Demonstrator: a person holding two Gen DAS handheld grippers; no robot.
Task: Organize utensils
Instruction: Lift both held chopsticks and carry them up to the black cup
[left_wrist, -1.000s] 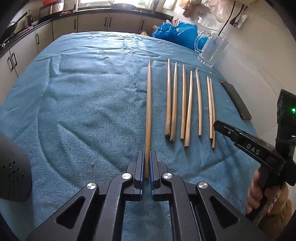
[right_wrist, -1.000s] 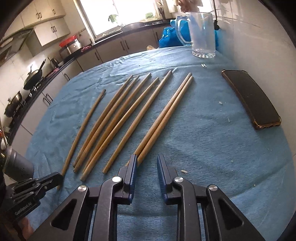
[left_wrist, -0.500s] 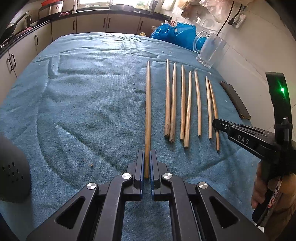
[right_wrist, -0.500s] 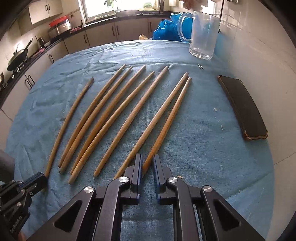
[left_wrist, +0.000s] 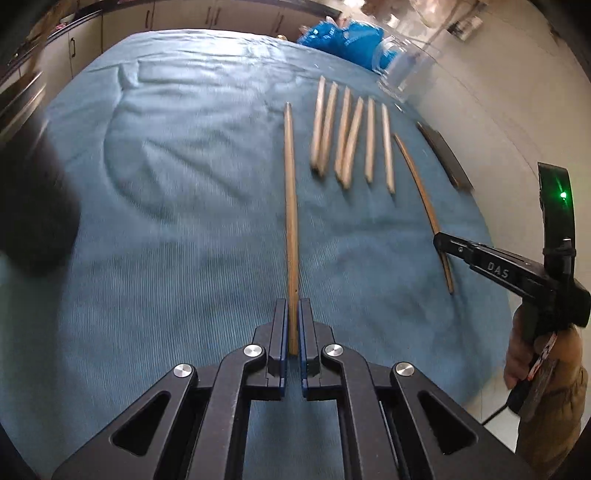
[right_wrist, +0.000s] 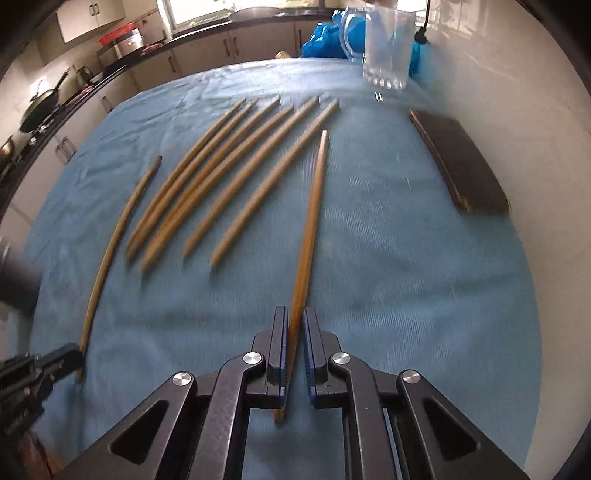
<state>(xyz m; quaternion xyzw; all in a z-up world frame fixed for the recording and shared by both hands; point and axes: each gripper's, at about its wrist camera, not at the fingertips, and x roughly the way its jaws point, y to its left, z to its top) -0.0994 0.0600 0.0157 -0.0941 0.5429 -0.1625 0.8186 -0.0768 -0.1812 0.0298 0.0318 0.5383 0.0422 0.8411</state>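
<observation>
Wooden chopsticks lie on a blue cloth (left_wrist: 166, 221). My left gripper (left_wrist: 293, 321) is shut on the near end of one chopstick (left_wrist: 290, 206), which points away from me. Several more chopsticks (left_wrist: 351, 136) lie side by side further back. In the right wrist view my right gripper (right_wrist: 295, 332) is closing tight on another chopstick (right_wrist: 310, 221), and its pads press the near end. The row of chopsticks (right_wrist: 221, 177) lies to its left. At the lower left of that view the left gripper (right_wrist: 74, 356) holds its chopstick (right_wrist: 114, 240).
A glass mug (right_wrist: 388, 48) stands at the far right near a blue bag (right_wrist: 325, 40). A dark phone (right_wrist: 458, 162) lies along the table's right edge by the white wall. Kitchen cabinets run behind. A hand (left_wrist: 517, 362) grips the right tool's handle.
The right gripper has shut on the rightmost chopstick and drawn it out of the row towards me. The left gripper has pulled its chopstick nearer too.
</observation>
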